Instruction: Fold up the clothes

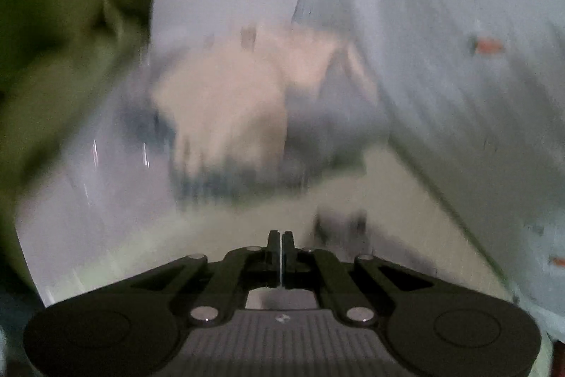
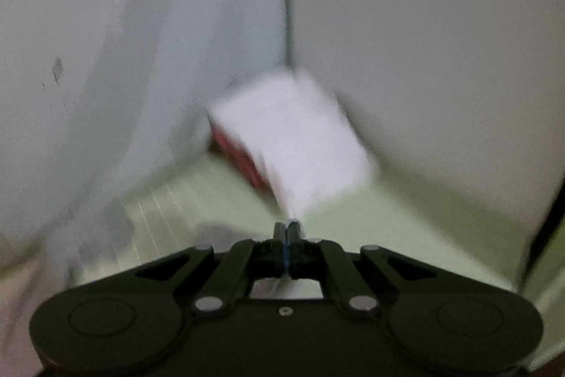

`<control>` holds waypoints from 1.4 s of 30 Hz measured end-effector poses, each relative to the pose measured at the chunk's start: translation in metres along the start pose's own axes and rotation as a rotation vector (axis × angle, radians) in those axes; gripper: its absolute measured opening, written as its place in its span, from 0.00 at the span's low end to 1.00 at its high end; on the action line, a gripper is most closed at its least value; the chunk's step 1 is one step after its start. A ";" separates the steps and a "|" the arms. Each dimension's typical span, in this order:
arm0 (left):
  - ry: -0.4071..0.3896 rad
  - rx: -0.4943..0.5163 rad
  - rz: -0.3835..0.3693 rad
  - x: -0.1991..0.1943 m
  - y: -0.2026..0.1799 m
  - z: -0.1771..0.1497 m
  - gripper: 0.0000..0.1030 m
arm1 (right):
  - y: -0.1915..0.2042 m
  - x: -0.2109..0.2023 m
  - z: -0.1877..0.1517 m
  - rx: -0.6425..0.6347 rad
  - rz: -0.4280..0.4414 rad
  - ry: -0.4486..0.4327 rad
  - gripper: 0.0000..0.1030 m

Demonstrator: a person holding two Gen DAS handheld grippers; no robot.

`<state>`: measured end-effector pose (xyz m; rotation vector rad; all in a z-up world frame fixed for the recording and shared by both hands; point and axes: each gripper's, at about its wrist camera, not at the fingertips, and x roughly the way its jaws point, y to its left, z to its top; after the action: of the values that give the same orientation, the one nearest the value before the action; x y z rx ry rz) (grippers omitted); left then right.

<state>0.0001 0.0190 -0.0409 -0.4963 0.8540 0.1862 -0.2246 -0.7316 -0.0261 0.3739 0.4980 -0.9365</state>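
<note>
Both hand-held grippers [image 1: 281, 237] [image 2: 286, 228] clear of clothes.

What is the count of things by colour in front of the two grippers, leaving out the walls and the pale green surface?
Black: 2, left gripper and right gripper
White: 1, white piece, blurred
Red: 1, red thing beneath it
Pale pink: 1, pink mass, too blurred to name
Olive green: 1, olive mass
Total: 6

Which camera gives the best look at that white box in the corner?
The right wrist view: the white box sits mid-frame, unobstructed though motion-blurred, with something red beside it. The left wrist view shows only blurred pale shapes; I can't tell whether the box is among them.
</note>
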 end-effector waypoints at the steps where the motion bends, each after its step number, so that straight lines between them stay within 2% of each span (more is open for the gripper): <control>1: 0.037 -0.006 -0.009 0.008 -0.002 -0.010 0.00 | -0.005 0.005 -0.011 0.023 -0.012 0.035 0.01; 5: 0.120 0.036 -0.058 0.035 -0.026 -0.029 0.07 | -0.019 0.015 -0.039 0.128 -0.022 0.124 0.01; 8: 0.137 0.057 -0.084 0.051 -0.050 -0.029 0.17 | -0.017 0.015 -0.045 0.140 -0.020 0.146 0.01; 11: 0.144 0.067 -0.104 0.068 -0.076 -0.028 0.17 | -0.015 0.011 -0.045 0.147 -0.018 0.153 0.01; 13: 0.164 0.083 -0.080 0.081 -0.091 -0.029 0.21 | -0.014 0.009 -0.046 0.141 -0.017 0.156 0.01; 15: 0.189 0.104 -0.041 0.095 -0.105 -0.031 0.31 | -0.011 0.007 -0.047 0.119 -0.018 0.160 0.01; 17: 0.213 0.119 0.000 0.107 -0.118 -0.033 0.36 | -0.008 0.005 -0.047 0.102 -0.017 0.164 0.01; 19: 0.233 0.114 0.027 0.115 -0.122 -0.038 0.38 | -0.006 0.003 -0.048 0.088 -0.015 0.167 0.01; 22: 0.238 0.082 0.069 0.119 -0.119 -0.045 0.33 | -0.006 0.005 -0.046 0.073 -0.008 0.169 0.01; 23: 0.227 0.070 0.076 0.117 -0.116 -0.046 0.06 | -0.006 0.006 -0.045 0.067 -0.005 0.171 0.01; 24: 0.207 0.062 0.069 0.109 -0.111 -0.045 0.00 | -0.007 0.008 -0.045 0.058 -0.003 0.173 0.01; 27: 0.148 0.036 0.051 0.087 -0.097 -0.044 0.00 | -0.009 0.011 -0.044 0.031 0.000 0.174 0.01; 30: 0.073 0.017 0.062 0.048 -0.070 -0.040 0.00 | -0.015 0.008 -0.045 0.024 -0.005 0.164 0.01; 33: 0.057 -0.060 0.108 0.019 -0.027 -0.039 0.00 | -0.025 0.004 -0.048 0.036 -0.007 0.161 0.01; 36: 0.062 -0.154 0.140 0.014 0.008 -0.043 0.00 | -0.028 0.010 -0.054 0.031 0.002 0.189 0.01; 38: 0.061 -0.172 0.145 0.018 0.011 -0.038 0.00 | -0.024 0.018 -0.057 0.004 0.012 0.210 0.01; 42: 0.011 -0.128 0.058 0.027 -0.028 -0.009 0.00 | 0.005 0.043 -0.042 0.027 0.073 0.216 0.01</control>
<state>0.0219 -0.0111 -0.0568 -0.5926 0.8712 0.2932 -0.2091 -0.7361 -0.0844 0.5178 0.6646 -0.8371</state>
